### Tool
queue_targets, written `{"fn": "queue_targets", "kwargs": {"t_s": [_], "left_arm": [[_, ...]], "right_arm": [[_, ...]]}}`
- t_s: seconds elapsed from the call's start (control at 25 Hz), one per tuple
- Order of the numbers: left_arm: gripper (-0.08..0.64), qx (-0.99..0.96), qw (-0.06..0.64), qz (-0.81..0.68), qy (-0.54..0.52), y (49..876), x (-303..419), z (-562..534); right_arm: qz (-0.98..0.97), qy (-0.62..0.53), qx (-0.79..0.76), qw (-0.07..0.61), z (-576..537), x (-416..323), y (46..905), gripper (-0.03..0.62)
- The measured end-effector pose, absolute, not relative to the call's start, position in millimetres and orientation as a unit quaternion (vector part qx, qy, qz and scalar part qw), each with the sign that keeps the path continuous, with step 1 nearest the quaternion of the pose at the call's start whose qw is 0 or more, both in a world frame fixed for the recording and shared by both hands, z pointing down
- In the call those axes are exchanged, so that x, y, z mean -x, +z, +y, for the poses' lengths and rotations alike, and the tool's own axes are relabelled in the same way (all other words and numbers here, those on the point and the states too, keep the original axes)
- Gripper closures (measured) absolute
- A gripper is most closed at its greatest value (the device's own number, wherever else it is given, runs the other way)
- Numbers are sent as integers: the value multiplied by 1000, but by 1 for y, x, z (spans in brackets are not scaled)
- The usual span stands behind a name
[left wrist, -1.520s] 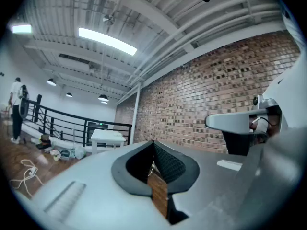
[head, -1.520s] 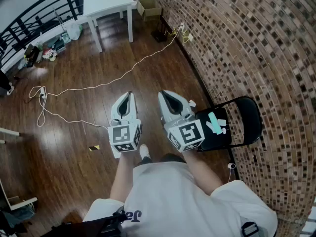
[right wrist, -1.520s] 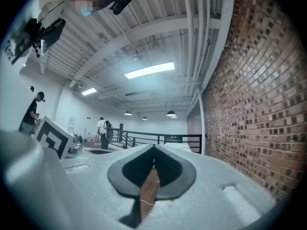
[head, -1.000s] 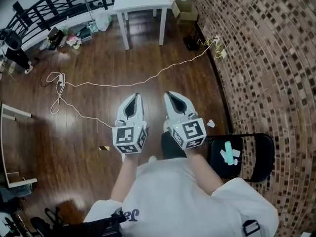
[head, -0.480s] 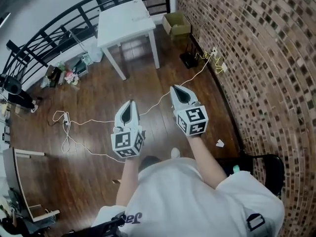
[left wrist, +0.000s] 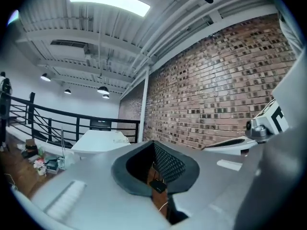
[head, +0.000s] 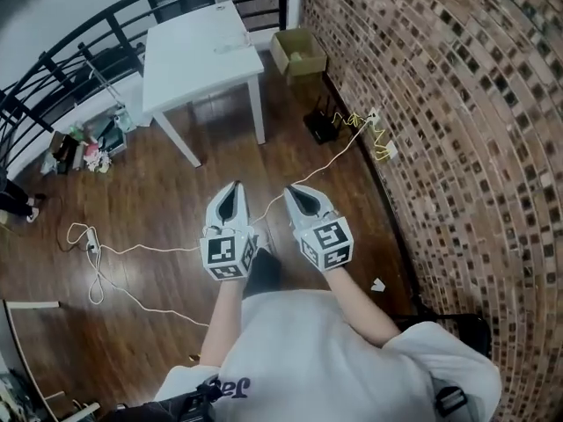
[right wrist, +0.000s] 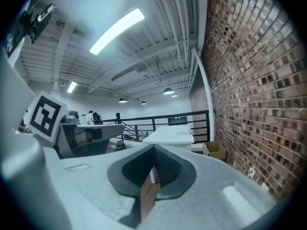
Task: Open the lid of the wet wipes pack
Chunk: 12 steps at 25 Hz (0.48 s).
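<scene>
Both grippers are held out side by side over the dark wood floor in the head view. My left gripper (head: 230,186) and my right gripper (head: 293,189) are shut with nothing in them. They point at a white table (head: 198,51) by the railing. A small pale object (head: 230,47) lies on the table's far side, too small to tell what it is. The left gripper view has shut jaws (left wrist: 154,144) with the table (left wrist: 98,142) beyond them. The right gripper view has shut jaws (right wrist: 153,148) in front of the same table (right wrist: 168,135).
A brick wall (head: 457,104) runs along the right. An open cardboard box (head: 297,53) and a black device (head: 321,126) with cables sit at its foot. A white cable (head: 158,249) snakes over the floor. A black railing (head: 79,51) with clutter (head: 79,148) below it lies left.
The person has walked toward the white table, which now looks nearer. The black chair with the teal item has slid back out of sight. Both grippers stay shut, side by side.
</scene>
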<state>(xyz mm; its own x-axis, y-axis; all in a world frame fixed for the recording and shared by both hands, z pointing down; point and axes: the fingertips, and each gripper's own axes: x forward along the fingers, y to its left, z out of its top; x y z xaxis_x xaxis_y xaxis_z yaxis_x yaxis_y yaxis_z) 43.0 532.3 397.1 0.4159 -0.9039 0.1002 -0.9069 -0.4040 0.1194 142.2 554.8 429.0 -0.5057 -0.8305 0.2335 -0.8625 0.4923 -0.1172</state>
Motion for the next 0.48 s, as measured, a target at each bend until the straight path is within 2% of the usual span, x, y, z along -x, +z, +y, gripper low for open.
{"fn": "queue_targets", "kwargs": {"t_s": [0.28, 0.48], "left_arm": [[543, -847, 44, -529, -33, 336, -9, 335], [543, -835, 80, -537, -88, 329, 22, 243]], "right_arm": [[-878, -6, -474, 67, 355, -90, 347, 606], [-877, 4, -471, 98, 278, -70, 370, 606]]}}
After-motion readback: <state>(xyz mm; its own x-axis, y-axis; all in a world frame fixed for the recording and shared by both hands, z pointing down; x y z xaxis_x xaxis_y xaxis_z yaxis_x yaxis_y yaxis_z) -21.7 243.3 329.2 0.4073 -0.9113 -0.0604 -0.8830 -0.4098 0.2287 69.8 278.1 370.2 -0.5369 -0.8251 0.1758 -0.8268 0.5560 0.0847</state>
